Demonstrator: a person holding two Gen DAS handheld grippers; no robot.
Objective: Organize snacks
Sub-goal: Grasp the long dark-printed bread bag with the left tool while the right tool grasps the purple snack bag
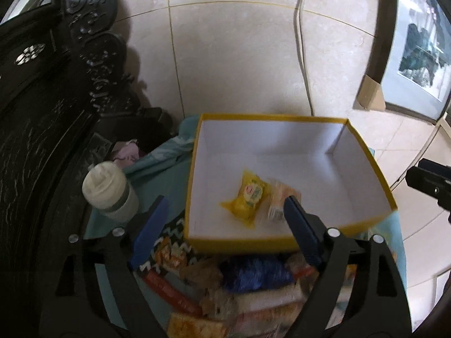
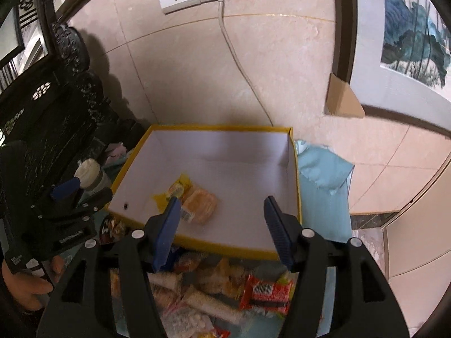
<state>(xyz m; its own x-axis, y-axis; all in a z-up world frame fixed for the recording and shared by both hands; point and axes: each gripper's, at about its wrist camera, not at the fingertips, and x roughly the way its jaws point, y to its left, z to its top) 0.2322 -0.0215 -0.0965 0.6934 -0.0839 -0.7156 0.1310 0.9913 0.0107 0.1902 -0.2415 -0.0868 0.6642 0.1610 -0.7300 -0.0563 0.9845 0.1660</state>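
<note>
Two snacks (image 1: 255,198) in one box (image 1: 194,169) | left gripper (image 1: 225,225) jaws wide, empty | right gripper (image 2: 222,225) jaws parted, empty

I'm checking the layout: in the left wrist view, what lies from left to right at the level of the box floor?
White bottle → yellow packet → pale packet → right wall of the box.

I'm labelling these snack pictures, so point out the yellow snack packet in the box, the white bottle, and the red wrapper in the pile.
yellow snack packet (image 1: 248,198), left wrist view, middle of its printed face.
white bottle (image 1: 105,188), left wrist view, on its cap.
red wrapper (image 2: 266,293), right wrist view, centre of the wrapper.
</note>
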